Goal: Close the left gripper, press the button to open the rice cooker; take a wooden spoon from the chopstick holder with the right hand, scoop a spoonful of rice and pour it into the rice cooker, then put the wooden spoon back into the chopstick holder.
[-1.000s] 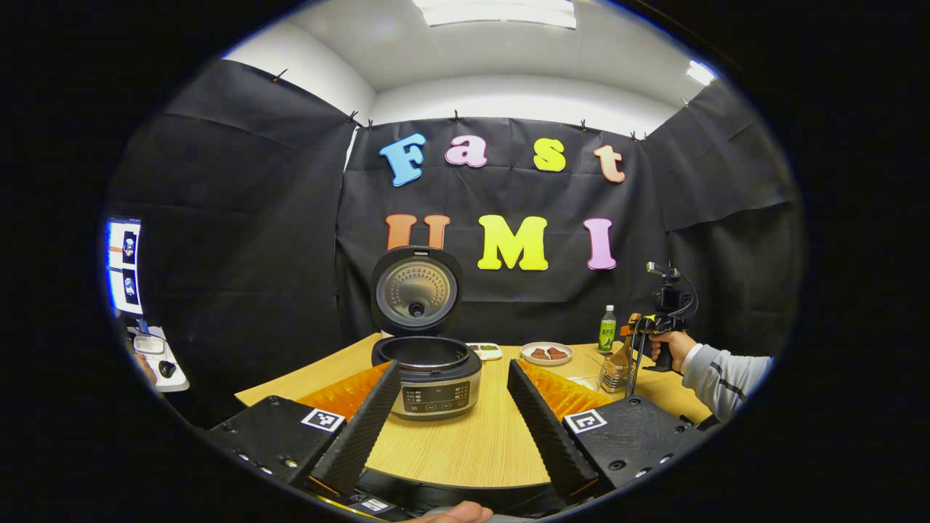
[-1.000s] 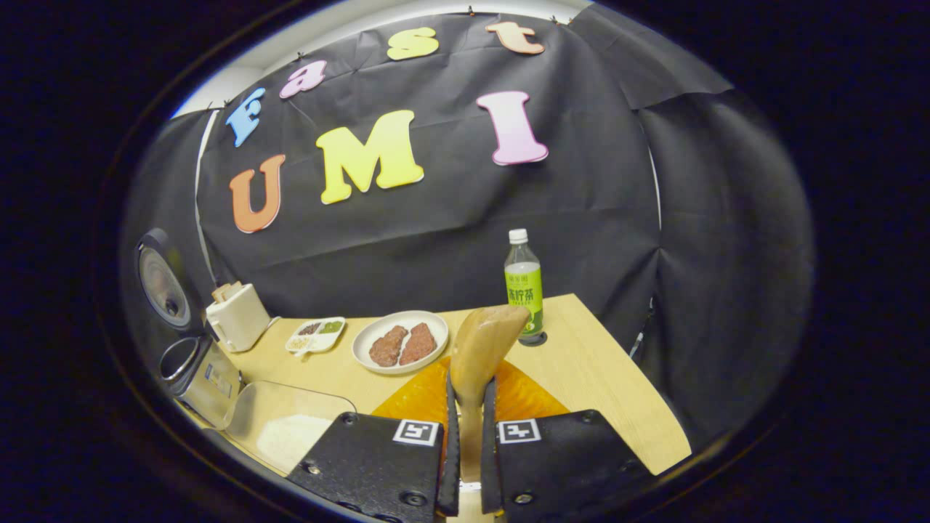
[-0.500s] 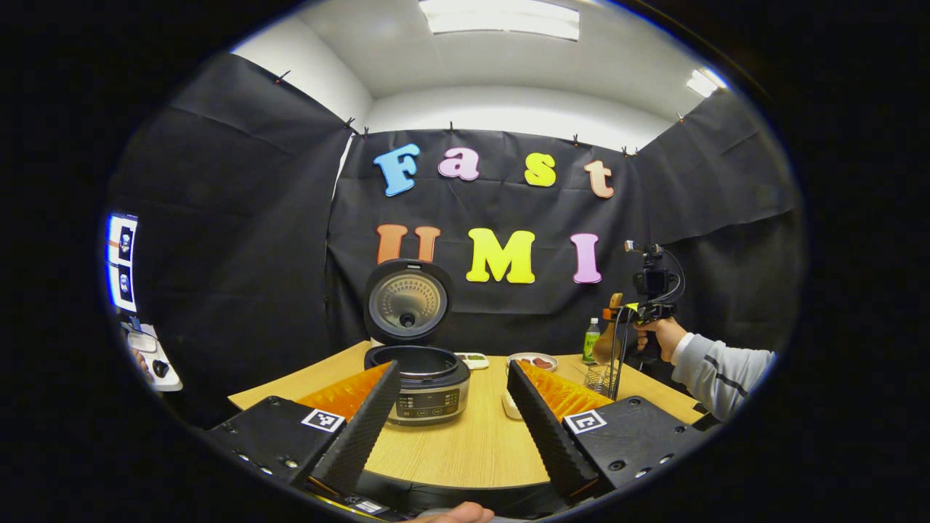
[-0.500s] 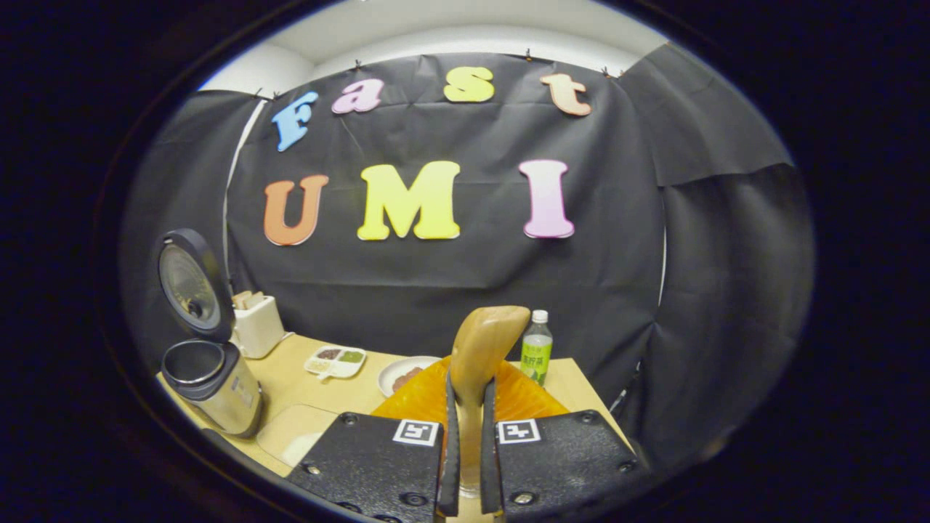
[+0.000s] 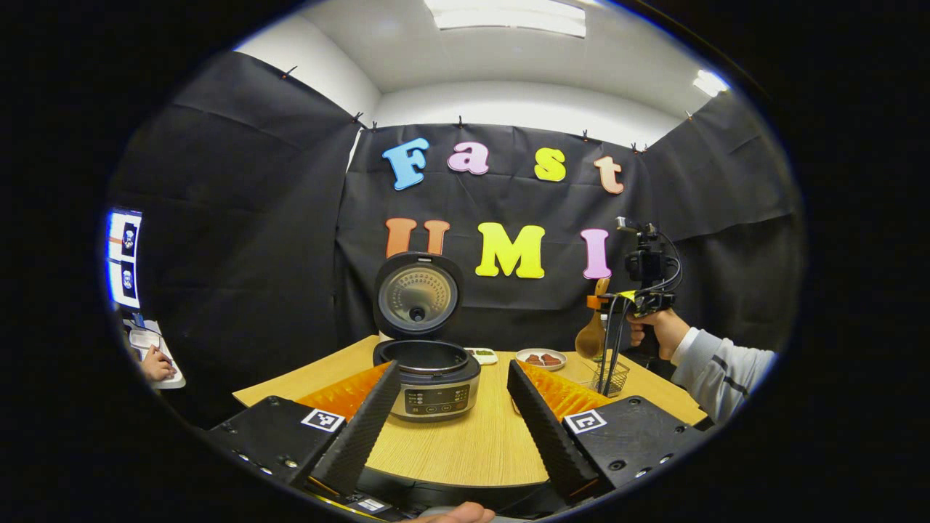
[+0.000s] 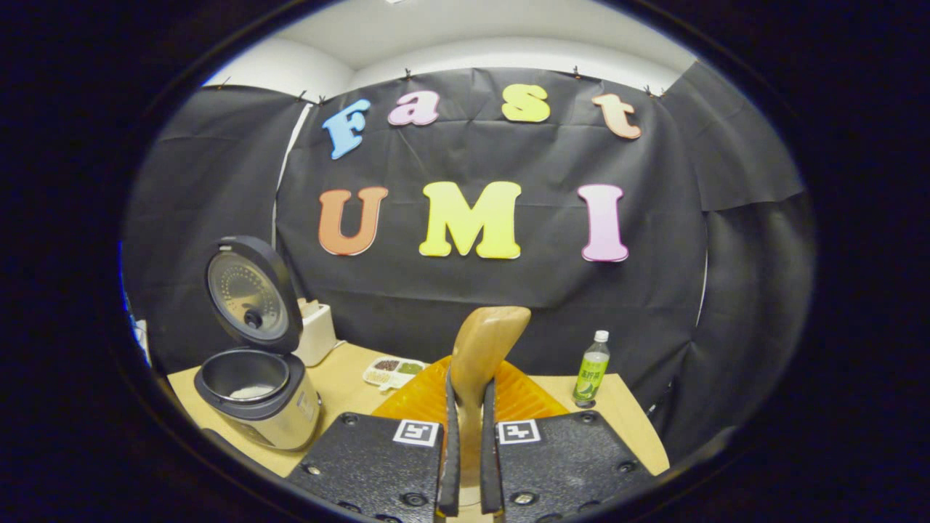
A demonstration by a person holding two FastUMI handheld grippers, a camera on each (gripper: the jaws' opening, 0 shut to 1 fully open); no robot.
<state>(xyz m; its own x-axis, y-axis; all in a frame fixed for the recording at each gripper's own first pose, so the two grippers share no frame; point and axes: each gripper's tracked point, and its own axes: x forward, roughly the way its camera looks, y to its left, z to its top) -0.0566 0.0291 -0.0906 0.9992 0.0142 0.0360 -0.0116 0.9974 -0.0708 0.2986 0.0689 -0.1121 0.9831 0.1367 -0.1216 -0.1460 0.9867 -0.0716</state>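
Spoon first: the wooden spoon (image 6: 481,349) stands nearly upright in the right gripper (image 6: 465,472), whose two fingers are pinched tight on its handle with the bowl rising above them. From the left gripper view the same spoon (image 5: 592,335) hangs high over the wire chopstick holder (image 5: 612,378), bowl downward and clear of the basket's rim, with a hand (image 5: 652,330) gripping the tool behind it.

Left of that stands the rice cooker (image 6: 254,396), lid (image 6: 251,294) swung up and back, inner pot exposed with a pale patch at the bottom (rice or glare, I cannot tell). So the button press looks done, and the spoon is out of its holder. Scooping and pouring cannot be confirmed either way from here, and the spoon's bowl looks empty. What certainly remains is getting the spoon back into the holder.

The left gripper (image 5: 450,414) idles low over the wooden table (image 5: 472,443) with its fingers spread wide and nothing between them, pointed at the cooker's control panel.

Farther out on the table sit a plate of brown food (image 5: 543,357), a small divided dish (image 6: 392,369), a green-labelled bottle (image 6: 592,370) and a pale boxy appliance (image 6: 316,330) behind the cooker.
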